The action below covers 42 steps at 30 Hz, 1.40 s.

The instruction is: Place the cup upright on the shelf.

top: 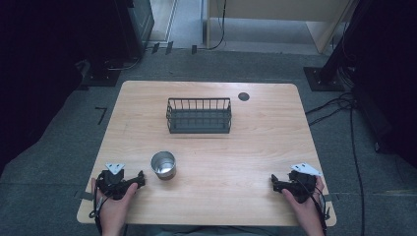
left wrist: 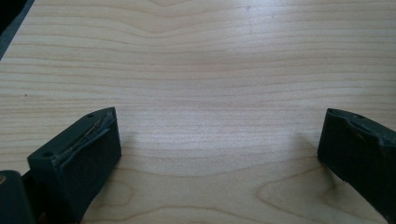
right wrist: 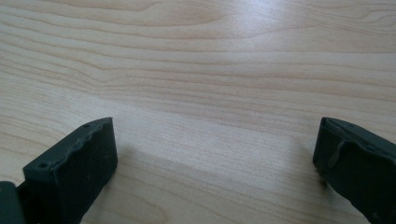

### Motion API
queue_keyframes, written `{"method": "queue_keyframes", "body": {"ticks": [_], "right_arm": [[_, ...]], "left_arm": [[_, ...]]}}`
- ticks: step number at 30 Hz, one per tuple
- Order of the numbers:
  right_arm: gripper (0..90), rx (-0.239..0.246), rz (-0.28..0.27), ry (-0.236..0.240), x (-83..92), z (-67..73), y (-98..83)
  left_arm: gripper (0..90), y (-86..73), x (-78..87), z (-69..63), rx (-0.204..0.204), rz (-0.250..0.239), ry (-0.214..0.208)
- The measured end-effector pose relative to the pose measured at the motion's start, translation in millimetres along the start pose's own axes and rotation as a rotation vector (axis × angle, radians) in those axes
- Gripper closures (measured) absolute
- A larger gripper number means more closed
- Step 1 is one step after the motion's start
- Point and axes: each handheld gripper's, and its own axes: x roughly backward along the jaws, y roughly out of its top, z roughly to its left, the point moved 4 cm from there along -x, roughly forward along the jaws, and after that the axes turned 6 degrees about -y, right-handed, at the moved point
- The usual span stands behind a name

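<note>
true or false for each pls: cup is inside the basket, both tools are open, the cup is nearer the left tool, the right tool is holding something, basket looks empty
1. The metal cup is inside the wire basket. False: it stands on the table, apart from the basket and nearer the person.
2. Both tools are open. True: the left tool and the right tool each show jaws spread wide over bare wood.
3. The cup is nearer the left tool. True: in the high view it stands just beside it.
4. The right tool is holding something. False: nothing lies between its jaws.
5. The basket looks empty. True: nothing can be seen inside it.
</note>
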Motion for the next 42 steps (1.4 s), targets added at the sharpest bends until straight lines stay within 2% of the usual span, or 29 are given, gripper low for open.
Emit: {"method": "queue_keyframes", "body": {"ticks": [4,7,10,13,15,20,24,42], "right_arm": [[0.0,0.002,0.000,0.001,0.1,0.0,0.0],[0.0,0.003,-0.001,0.003,0.3,0.1,-0.3],[0.0,0.005,-0.001,0.004,0.4,0.1,-0.4],[0.0,0.005,-0.001,0.004,0.4,0.1,-0.4],[0.0,0.005,-0.001,0.004,0.4,0.1,-0.4],[0.0,0.004,0.000,0.004,0.5,0.1,-0.4],[0.0,0.004,0.000,0.004,0.5,0.1,-0.4],[0.0,0.005,-0.001,0.004,0.4,0.1,-0.4]], "left_arm": [[0.0,-0.4,0.3,1.1,-0.004,-0.001,-0.003],[0.0,-0.9,2.6,2.0,-0.018,0.021,-0.017],[3.1,-1.6,5.1,1.6,-0.036,0.024,-0.032],[3.4,-1.6,7.4,-0.8,-0.036,0.020,-0.050],[2.2,-1.1,11.5,-4.7,-0.039,0.008,-0.065],[0.0,-2.1,22.8,-15.0,-0.077,-0.018,-0.113],[0.0,-3.1,29.2,-22.1,-0.087,-0.032,-0.140],[0.0,1.8,34.0,-56.3,-0.152,-0.037,-0.188]]}}
